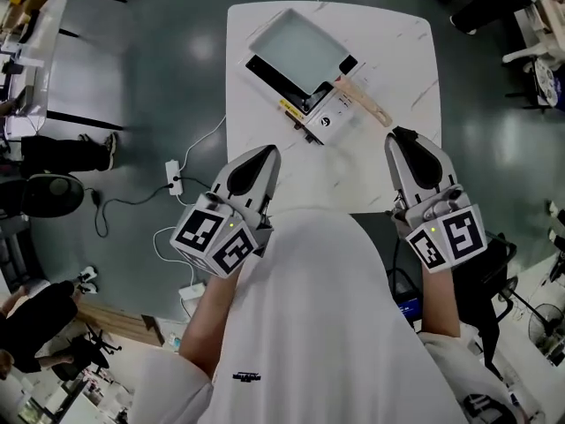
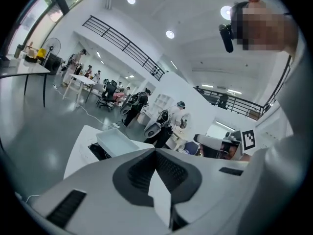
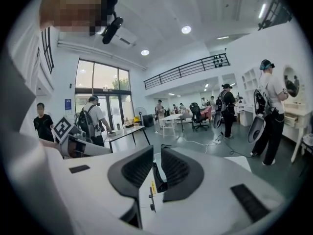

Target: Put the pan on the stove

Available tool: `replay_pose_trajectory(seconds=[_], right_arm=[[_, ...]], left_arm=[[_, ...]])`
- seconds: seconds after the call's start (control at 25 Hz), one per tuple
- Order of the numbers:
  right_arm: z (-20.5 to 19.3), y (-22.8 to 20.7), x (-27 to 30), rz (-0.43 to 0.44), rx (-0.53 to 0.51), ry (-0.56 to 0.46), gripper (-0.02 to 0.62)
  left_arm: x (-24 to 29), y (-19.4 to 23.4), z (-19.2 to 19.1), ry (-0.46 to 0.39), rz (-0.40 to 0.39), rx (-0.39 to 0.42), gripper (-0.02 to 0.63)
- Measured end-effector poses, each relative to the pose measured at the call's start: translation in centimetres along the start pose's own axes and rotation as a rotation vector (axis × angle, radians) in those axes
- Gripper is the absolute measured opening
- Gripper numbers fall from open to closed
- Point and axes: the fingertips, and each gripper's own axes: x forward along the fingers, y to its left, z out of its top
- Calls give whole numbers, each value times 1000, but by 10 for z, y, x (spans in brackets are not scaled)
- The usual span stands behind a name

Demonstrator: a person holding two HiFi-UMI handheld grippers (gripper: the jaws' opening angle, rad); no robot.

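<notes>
A shallow rectangular pan with a wooden handle rests on the black-and-white stove at the far side of the white table. Both grippers hover over the table's near edge, close to my body, and hold nothing. My left gripper is shut, its pads meeting. It points at the pan from the near left. My right gripper stands just short of the handle's end. Its jaws leave a narrow gap, and through it a strip of the stove shows.
A power strip with white cables lies on the grey floor left of the table. Another table stands at the far left. Several people, desks and office chairs fill the hall beyond, in both gripper views.
</notes>
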Motion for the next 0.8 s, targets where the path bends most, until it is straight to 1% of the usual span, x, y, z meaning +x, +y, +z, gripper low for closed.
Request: replay_pose_trajectory(seconds=[0.32,0.6,0.64,0.68,0.8], right_arm=[[-25,24,-3,-4,29,6,54],[-31,34,-9,-12,27,6,52],[-31,34,-10,-17,24,5,20],[-32,34,-10,-21,22,5,5],[-34,37,-11,-18,14,10,5]], left_arm=[[-9,-1,-12,9,10,24,0],[-12,-9,-15,6,5,46,0],[-13,-10,-15,5,5,53,0],[-13,-11,-15,4,6,57,0],[-15,-13,-16,3,7,59,0]])
